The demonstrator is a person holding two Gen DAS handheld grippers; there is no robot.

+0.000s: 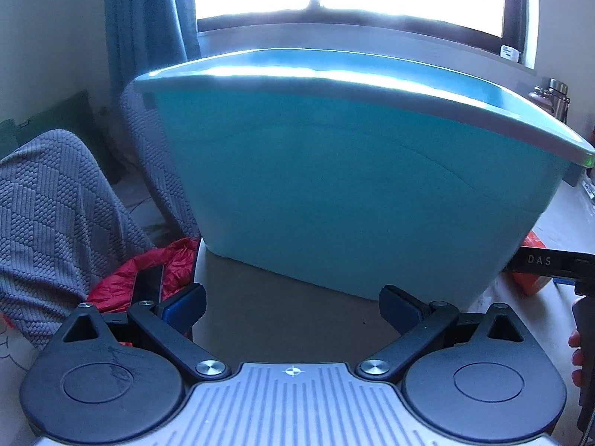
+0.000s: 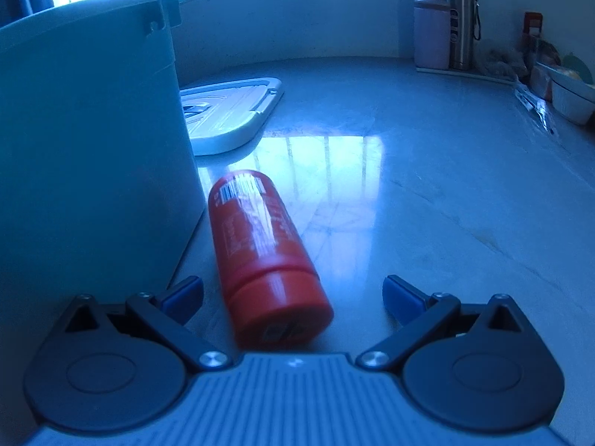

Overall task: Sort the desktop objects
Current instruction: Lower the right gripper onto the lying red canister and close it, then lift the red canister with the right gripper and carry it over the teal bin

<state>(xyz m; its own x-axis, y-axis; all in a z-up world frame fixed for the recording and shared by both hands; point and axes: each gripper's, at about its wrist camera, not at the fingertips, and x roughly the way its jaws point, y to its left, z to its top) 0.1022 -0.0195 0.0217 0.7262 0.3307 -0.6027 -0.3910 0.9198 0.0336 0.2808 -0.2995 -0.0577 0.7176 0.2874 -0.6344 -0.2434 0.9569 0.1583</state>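
While both jaws are spread wide, nothing is gripped.
Only the right gripper [image 2: 293, 297] view shows the red cylindrical plastic bottle [image 2: 260, 252] lying whole beside the teal plastic bin [image 2: 85, 141]; the left gripper [image 1: 292, 306] faces the bin's wall.

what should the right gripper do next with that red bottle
Probably ease the right hand-held gripper forward and close on the red bottle: it lies on its side between the open fingers, untouched, beside the teal bin.

Teal bin [image 1: 334, 171], red bottle [image 2: 260, 245], grey quilted blanket [image 1: 55, 204]
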